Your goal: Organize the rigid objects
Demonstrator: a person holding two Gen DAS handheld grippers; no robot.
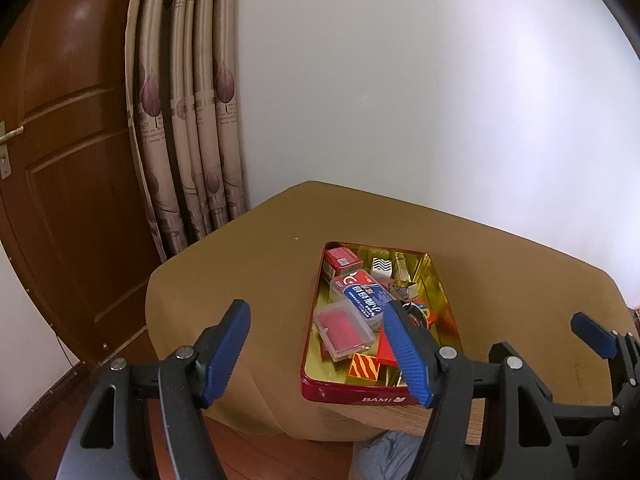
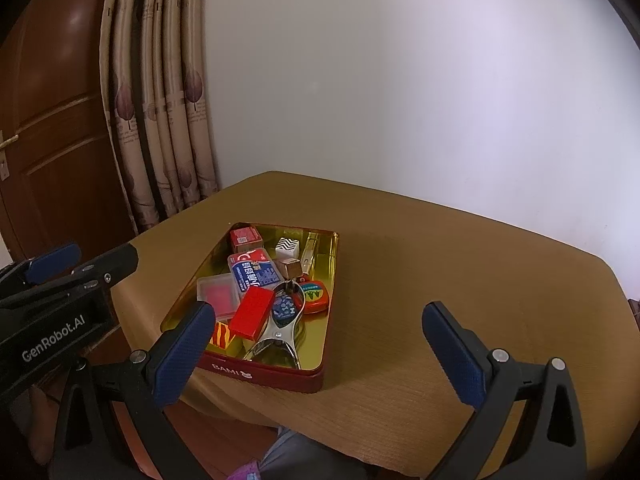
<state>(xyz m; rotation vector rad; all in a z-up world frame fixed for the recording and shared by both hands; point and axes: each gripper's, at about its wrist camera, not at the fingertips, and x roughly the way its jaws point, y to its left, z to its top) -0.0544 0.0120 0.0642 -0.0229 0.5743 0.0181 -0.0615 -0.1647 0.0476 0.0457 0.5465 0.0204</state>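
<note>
A red tin (image 1: 348, 394) (image 2: 264, 376) with a gold inside sits on the tan-covered table (image 2: 440, 260). It holds several small things: a blue-and-red card box (image 2: 254, 270), a clear case with red inside (image 2: 218, 294), a red block (image 2: 252, 312), a metal clip (image 2: 276, 336), a zebra cube (image 2: 287, 247), a red box (image 2: 245, 239) and an orange tape measure (image 2: 314, 296). My left gripper (image 1: 318, 350) is open and empty, held before the tin's near left. My right gripper (image 2: 320, 354) is open and empty, above the tin's near right corner.
The table stands in a corner against a white wall (image 2: 400, 80). A patterned curtain (image 1: 184, 120) and a brown wooden door (image 1: 60, 160) are to the left. Bare tablecloth lies right of the tin. The left gripper shows in the right wrist view (image 2: 52, 264).
</note>
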